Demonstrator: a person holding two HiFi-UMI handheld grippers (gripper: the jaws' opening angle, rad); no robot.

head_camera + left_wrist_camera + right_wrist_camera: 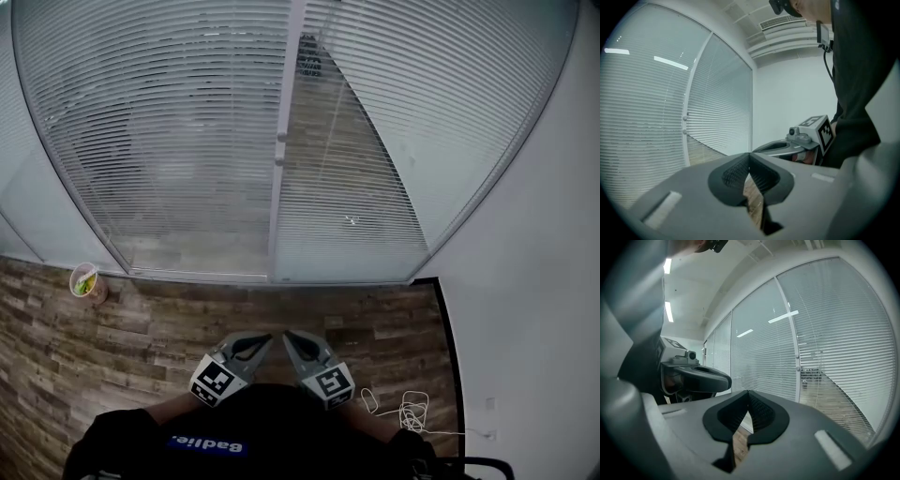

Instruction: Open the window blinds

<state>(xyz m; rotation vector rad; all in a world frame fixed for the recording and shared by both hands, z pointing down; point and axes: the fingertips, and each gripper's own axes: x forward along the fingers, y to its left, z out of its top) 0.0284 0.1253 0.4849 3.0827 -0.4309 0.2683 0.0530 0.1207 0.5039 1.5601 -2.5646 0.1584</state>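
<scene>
Jaws together; window blinds (pixel 169 141) partly off-frame

Lighting: even, cool and fairly bright in all three of your views, with no hard shadows.
Sources: ceiling strip lights (pixel 669 311), seen in your right gripper view. Their reflections streak the window blinds (pixel 642 140) in both gripper views.
Glare: a mild pale wash over the blinds in your head view.
Distortion: strong fisheye. Straight frames bow, and black corners ring both gripper views.
Focus: the nearest foreground of each gripper view is soft, while the slats stay fairly crisp.
</scene>
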